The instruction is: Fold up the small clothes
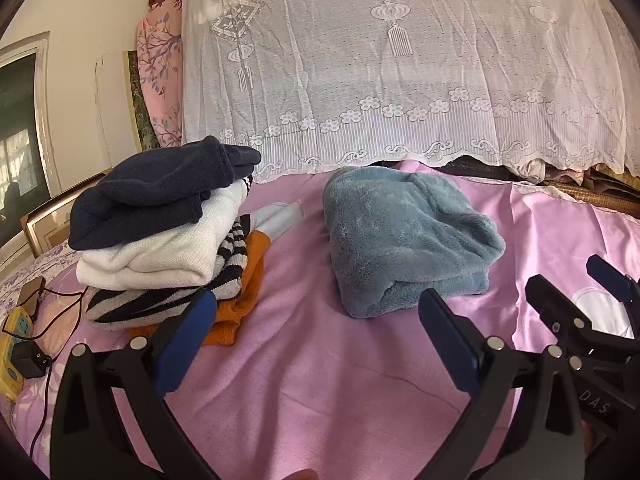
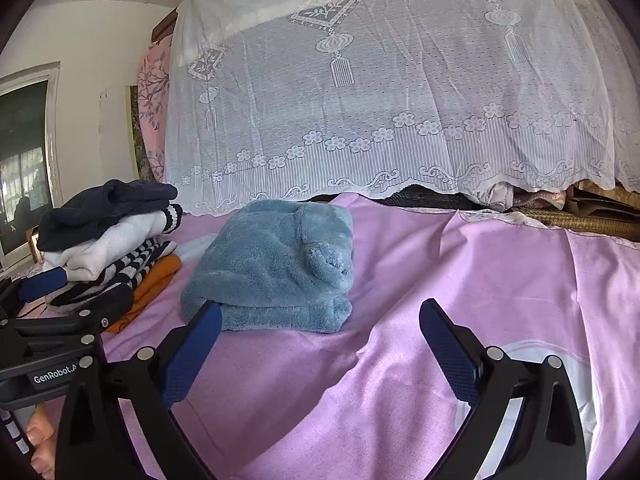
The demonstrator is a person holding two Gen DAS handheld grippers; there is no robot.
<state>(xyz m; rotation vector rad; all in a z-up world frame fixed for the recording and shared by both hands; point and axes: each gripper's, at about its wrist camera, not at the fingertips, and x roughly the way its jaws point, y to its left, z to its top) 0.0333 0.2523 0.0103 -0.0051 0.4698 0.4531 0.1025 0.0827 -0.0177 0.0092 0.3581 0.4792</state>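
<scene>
Fingers of the left gripper (image 1: 316, 312) and right gripper (image 2: 320, 320) stood spread wide, holding nothing, above the pink bedsheet (image 1: 320, 380). The folded blue-grey fleece garment (image 1: 404, 240) lay on the sheet just beyond both. Left of it sat a stack of folded knitwear (image 1: 160, 232), navy sweater (image 1: 160, 192) uppermost.

Left black two-finger gripper with blue pads (image 1: 316, 312): jaws spread wide, holding nothing. Right black two-finger gripper with blue pads (image 2: 320, 320): jaws likewise spread, empty, positioned alongside.
</scene>
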